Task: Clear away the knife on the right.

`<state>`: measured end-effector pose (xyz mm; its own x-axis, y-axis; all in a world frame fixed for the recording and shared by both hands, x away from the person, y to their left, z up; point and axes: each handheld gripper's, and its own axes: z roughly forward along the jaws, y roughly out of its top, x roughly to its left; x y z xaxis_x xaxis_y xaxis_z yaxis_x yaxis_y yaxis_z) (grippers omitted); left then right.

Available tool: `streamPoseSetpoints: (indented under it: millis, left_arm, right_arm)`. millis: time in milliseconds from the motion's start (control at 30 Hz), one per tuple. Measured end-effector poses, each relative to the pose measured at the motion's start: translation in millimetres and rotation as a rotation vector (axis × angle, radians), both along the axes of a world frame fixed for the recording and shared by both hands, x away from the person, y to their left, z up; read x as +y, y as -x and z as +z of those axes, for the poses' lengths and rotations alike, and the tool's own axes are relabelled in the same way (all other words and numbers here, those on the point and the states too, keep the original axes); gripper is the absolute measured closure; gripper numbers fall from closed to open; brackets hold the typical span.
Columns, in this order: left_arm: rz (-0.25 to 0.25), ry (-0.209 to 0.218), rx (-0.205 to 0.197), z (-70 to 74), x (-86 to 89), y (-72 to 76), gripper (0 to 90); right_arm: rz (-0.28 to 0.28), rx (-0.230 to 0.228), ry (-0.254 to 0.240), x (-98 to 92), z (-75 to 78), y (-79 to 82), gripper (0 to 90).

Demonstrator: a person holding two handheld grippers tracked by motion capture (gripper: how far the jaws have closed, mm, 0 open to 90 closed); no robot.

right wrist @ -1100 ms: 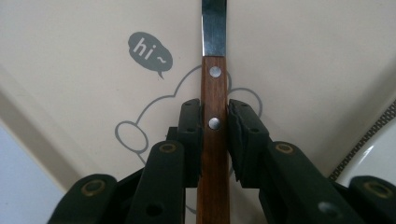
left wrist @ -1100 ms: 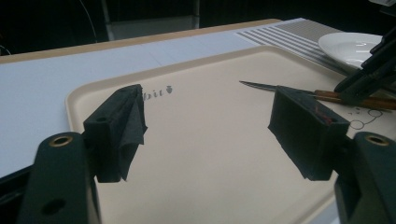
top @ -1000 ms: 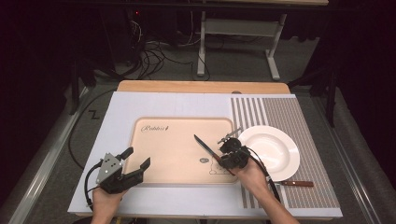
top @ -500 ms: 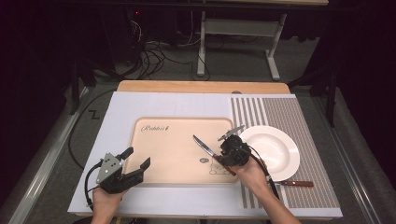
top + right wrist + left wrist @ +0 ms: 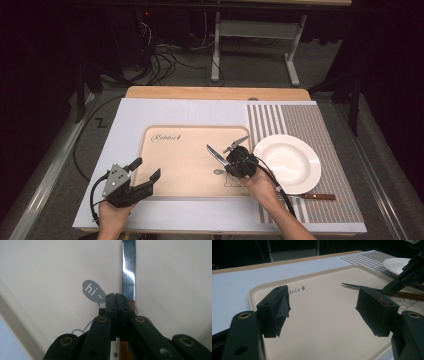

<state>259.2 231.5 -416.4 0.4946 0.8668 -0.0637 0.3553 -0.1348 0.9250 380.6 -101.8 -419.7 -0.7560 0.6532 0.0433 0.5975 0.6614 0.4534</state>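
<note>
At the lower left of the high view, the left gripper [image 5: 145,168] hung over the near left corner of the tray [image 5: 165,131] with its jaws spread wide and nothing between them. It was well apart from the work and posed little risk.

Right of centre, the knife [image 5: 214,152] lay on the tray, its blade pointing to the upper left. The right gripper [image 5: 116,297] sat over the point where blade met wooden handle. Its jaws had just been closing, and the pads met with no gap. The handle showed beneath and beside them, not between.

The likely failure was an empty grip: a lift would leave the knife behind, or the shut tips would push it skidding across the smooth tray.

Further right, the plate [image 5: 287,162] and a second knife [image 5: 317,196] lay close enough for a sweeping wrist to knock them.
</note>
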Motion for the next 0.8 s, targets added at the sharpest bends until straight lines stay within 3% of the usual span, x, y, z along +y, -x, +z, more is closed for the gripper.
streamPoseSetpoints:
  millis: [567, 600, 667, 800]
  left_arm:
    - [0.001, -0.003, -0.003, 0.4, 0.0, 0.6, 27.7]
    - [0.001, -0.003, -0.003, 0.4, 0.1, 0.6, 27.6]
    - [0.001, -0.004, -0.003, 0.3, 0.1, 0.6, 27.7]
    - [0.002, -0.003, -0.002, 0.1, -0.2, 0.5, 27.6]
  right_arm:
    - [-0.044, -0.012, 0.015, -8.0, -3.2, -11.7, 90.0]
    - [-0.088, 0.013, 0.017, -7.1, -2.1, -9.5, 90.0]
    - [-0.052, -0.013, 0.020, -10.2, -3.0, -13.7, 90.0]
    - [-0.071, -0.013, 0.024, -13.7, -2.9, -16.7, 90.0]
